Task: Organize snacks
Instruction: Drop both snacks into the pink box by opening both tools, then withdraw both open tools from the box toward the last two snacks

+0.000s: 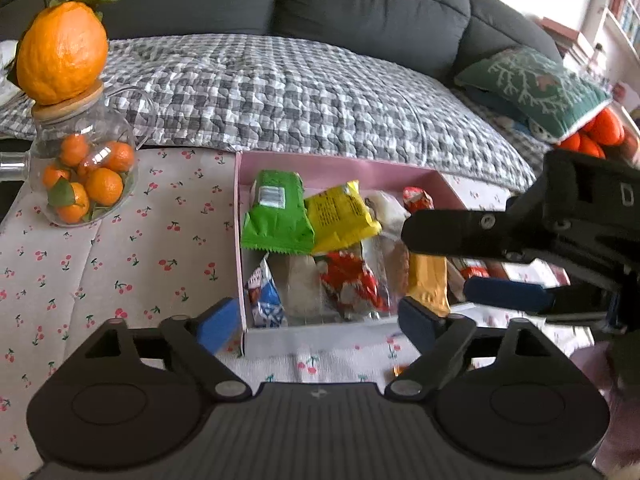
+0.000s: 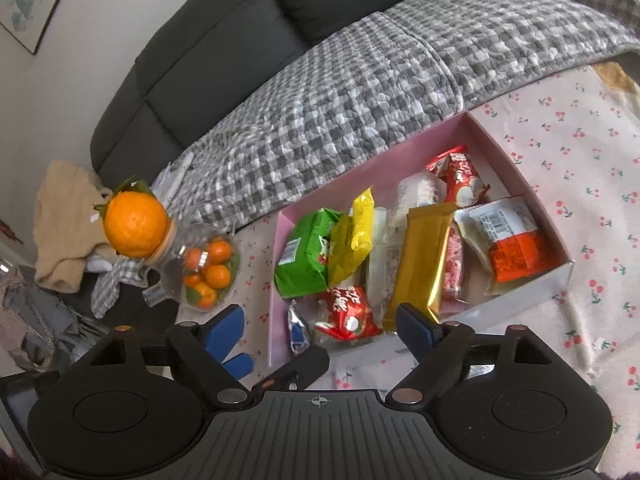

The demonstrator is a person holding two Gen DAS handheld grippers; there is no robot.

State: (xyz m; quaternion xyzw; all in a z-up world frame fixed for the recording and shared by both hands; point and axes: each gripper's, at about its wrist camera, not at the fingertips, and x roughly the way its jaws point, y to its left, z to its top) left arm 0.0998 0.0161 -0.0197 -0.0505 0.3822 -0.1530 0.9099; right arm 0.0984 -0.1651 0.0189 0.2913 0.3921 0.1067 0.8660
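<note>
A pink box (image 1: 344, 168) (image 2: 516, 176) on the cherry-print cloth holds several snack packets: a green one (image 1: 278, 216) (image 2: 306, 258), a yellow one (image 1: 340, 216) (image 2: 354, 240), a gold bar (image 1: 428, 282) (image 2: 422, 264), red packets (image 1: 352, 284) (image 2: 346, 314) and a white-and-orange packet (image 2: 506, 240). My left gripper (image 1: 320, 326) is open and empty at the box's near wall. My right gripper (image 2: 320, 330) is open and empty above the box's near end. It shows in the left wrist view (image 1: 460, 264) coming in from the right over the box.
A glass jar of small oranges (image 1: 86, 184) (image 2: 206, 272) with a large orange (image 1: 62, 52) (image 2: 136, 222) on its lid stands left of the box. A dark sofa with a checked quilt (image 1: 280, 92) (image 2: 360, 92) lies behind. A green cushion (image 1: 536, 88) is at right.
</note>
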